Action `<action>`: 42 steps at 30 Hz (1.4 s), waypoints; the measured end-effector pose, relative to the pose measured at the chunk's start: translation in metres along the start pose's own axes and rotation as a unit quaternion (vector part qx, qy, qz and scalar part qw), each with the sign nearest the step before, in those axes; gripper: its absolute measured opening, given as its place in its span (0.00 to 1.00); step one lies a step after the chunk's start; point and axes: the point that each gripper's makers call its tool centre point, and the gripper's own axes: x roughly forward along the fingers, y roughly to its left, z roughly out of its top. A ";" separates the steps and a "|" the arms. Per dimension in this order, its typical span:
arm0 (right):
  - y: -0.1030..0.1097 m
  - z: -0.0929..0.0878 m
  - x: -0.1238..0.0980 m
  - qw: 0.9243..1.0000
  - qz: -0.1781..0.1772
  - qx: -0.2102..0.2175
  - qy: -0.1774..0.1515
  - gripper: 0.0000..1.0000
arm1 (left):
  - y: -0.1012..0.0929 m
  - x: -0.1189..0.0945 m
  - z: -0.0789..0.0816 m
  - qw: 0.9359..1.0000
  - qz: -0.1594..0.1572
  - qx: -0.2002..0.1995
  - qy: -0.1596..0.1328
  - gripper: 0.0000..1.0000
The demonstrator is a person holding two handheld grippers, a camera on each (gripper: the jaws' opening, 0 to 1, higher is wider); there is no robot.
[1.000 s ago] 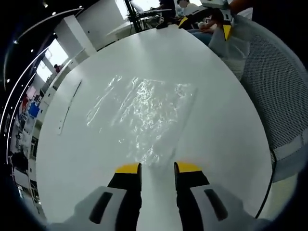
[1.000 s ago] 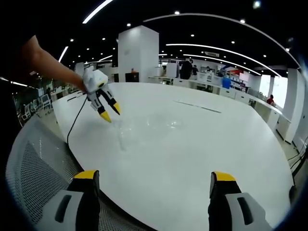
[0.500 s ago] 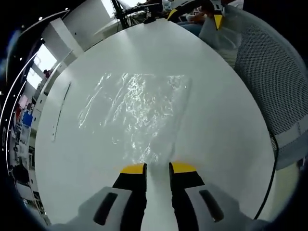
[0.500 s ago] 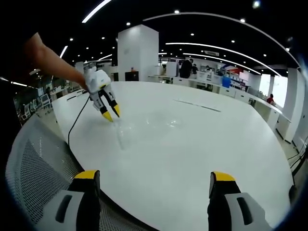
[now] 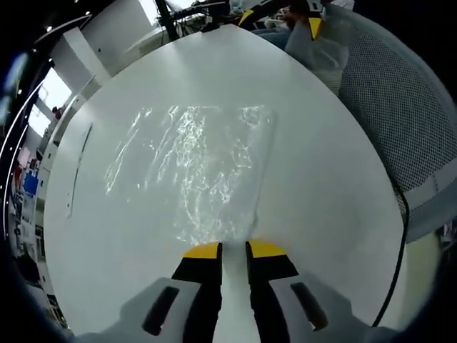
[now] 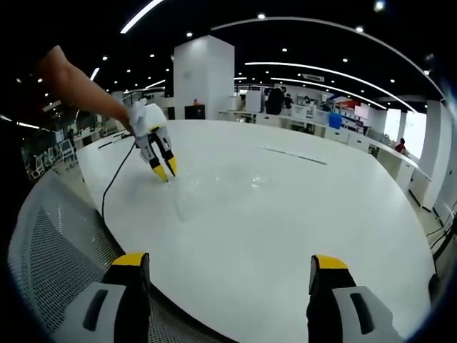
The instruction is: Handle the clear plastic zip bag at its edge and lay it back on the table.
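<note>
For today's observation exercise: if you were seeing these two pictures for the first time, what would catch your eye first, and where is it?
The crinkled clear plastic zip bag glints on the white table, just ahead of the left gripper, whose yellow-tipped jaws stand nearly closed at the bag's near edge. In the right gripper view, the right gripper hangs wide open near the table's edge, beside a grey mesh chair.

Left claw low over the near edge of the zip bag

The left claw [image 5: 233, 249] has its yellow-tipped jaws nearly closed, with a narrow gap between them, right at the near edge of the clear plastic zip bag [image 5: 191, 168]. The bag lies flat and crinkled on the white desk [image 5: 328, 193], glinting under the lights. A grey mesh chair [image 5: 400, 107] stands beside the desk's curved edge, and a thin black cable [image 5: 397, 257] hangs along it.
</note>
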 end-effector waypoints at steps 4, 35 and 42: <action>0.000 -0.001 0.000 1.000 0.001 -0.001 0.001 0.93 | -0.004 0.000 0.000 1.000 -0.014 0.006 -0.002 0.06; 0.001 0.001 0.000 1.000 0.002 0.001 -0.003 0.91 | -0.007 -0.003 0.002 0.999 -0.025 -0.025 0.012 0.00; 0.001 0.003 -0.001 1.000 0.004 -0.003 -0.006 0.92 | -0.009 -0.009 0.006 0.999 -0.021 -0.025 0.014 0.00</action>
